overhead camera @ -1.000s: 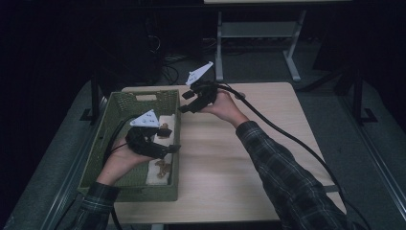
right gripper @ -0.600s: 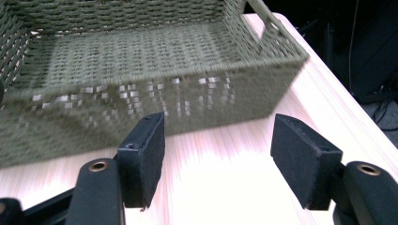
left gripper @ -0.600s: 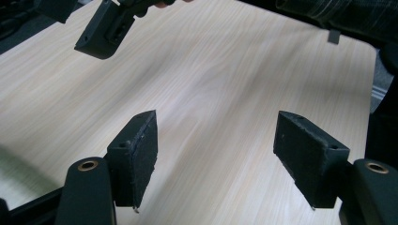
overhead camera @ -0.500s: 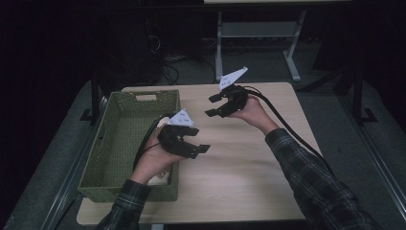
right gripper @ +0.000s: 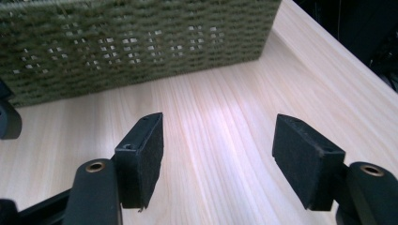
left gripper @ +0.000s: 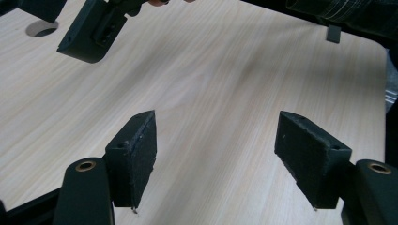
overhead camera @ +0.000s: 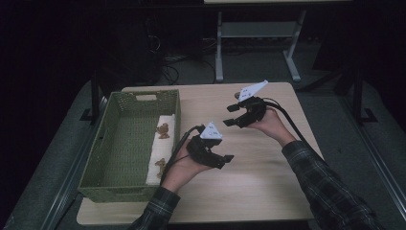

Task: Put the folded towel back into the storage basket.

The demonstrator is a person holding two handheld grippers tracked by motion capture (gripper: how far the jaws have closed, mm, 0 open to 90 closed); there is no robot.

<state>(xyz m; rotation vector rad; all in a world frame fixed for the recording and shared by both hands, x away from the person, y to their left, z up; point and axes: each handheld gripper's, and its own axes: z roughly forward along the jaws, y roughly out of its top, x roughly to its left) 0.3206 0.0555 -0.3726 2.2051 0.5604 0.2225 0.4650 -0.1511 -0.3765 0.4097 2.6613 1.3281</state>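
A green woven basket [overhead camera: 125, 143] stands on the left part of the wooden table [overhead camera: 268, 187]. Inside it, along its right wall, lies a white cloth [overhead camera: 163, 146] with two small brown shapes on it; what they are is too small to tell. My left gripper [overhead camera: 224, 162] hovers over bare wood just right of the basket, jaws open and empty [left gripper: 218, 159]. My right gripper [overhead camera: 228, 116] is farther back and to the right, pointing toward the basket, also open and empty [right gripper: 218, 154]. The basket's wall [right gripper: 131, 42] stands ahead of its jaws.
A jaw of the right gripper [left gripper: 94, 30] hangs at the top left of the left gripper view. A metal desk frame [overhead camera: 258, 33] stands on the dark floor beyond the table. Bare wood spreads right of the basket to the table's edge.
Both hands have moved right, away from the basket. The left gripper has come out of the basket and now sits over bare wood. The white cloth in the basket is now uncovered.
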